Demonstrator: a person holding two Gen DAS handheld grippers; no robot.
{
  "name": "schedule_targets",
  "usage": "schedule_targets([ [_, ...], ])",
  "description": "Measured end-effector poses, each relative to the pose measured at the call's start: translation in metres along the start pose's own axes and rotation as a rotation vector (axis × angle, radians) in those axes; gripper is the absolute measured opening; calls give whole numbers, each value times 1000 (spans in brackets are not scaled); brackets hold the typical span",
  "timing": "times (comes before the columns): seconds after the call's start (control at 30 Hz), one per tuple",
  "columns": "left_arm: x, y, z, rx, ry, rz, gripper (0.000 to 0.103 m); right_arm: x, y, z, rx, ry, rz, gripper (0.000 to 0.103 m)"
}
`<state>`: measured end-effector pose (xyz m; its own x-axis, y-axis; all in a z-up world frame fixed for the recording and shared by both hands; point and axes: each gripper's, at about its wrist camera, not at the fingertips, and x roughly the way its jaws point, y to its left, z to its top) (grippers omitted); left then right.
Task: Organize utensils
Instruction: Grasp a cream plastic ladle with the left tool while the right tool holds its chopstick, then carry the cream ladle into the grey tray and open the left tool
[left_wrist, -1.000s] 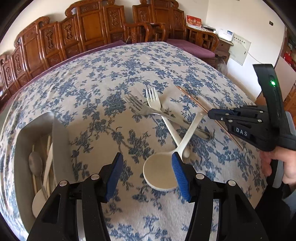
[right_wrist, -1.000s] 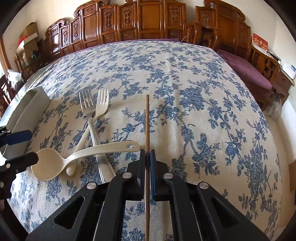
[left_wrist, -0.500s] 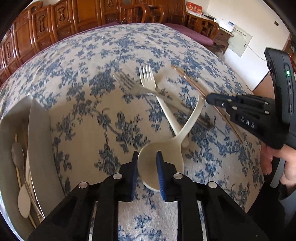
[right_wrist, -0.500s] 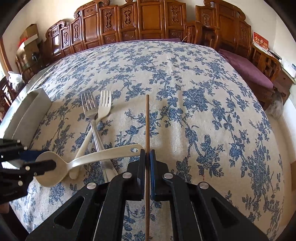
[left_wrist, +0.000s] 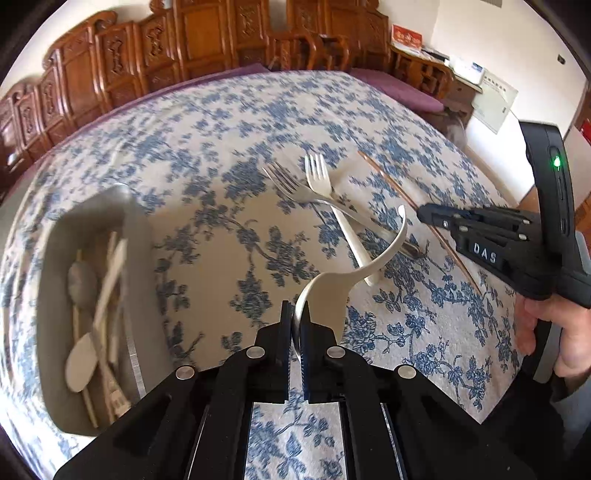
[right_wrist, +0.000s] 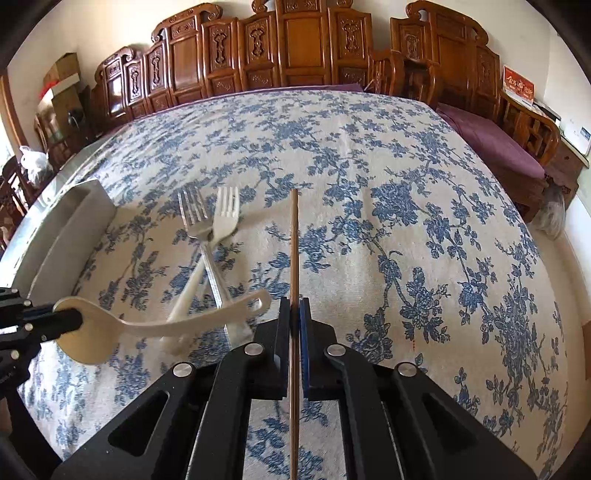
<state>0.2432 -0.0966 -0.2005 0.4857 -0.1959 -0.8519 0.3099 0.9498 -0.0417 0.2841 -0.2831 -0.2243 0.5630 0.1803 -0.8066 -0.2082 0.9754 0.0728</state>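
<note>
Left gripper (left_wrist: 294, 325) clamps the white spoon (left_wrist: 332, 288) by its bowl – handle pointing away toward two crossed forks (left_wrist: 314, 184); right gripper (right_wrist: 294, 317) pinches one chopstick (right_wrist: 294, 251) – lengthwise, straight ahead

Both cameras look forward from close above the surface (right_wrist: 406, 206) (left one faces rightward), sharing the crossed forks (left_wrist: 317, 192).

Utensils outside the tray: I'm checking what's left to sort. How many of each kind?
Forks: 2, metal fork and white fork
Spoon: 1, in left gripper
Chopstick: 1, in right gripper
Total: 4
</note>
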Motion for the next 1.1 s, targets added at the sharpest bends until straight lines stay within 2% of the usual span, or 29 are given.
schedule_targets([
  [0.37,-48,22,-1,-39,-108,97,3,-17,32,-2,-86,-32,42,6],
  [0.67,-68,54,-12,-103,-130,159,3,-29,51,2,-89,-63,114,6],
  [1.1,-84,118,-21,-220,-149,268,3,-43,100,0,-181,-85,171,6],
])
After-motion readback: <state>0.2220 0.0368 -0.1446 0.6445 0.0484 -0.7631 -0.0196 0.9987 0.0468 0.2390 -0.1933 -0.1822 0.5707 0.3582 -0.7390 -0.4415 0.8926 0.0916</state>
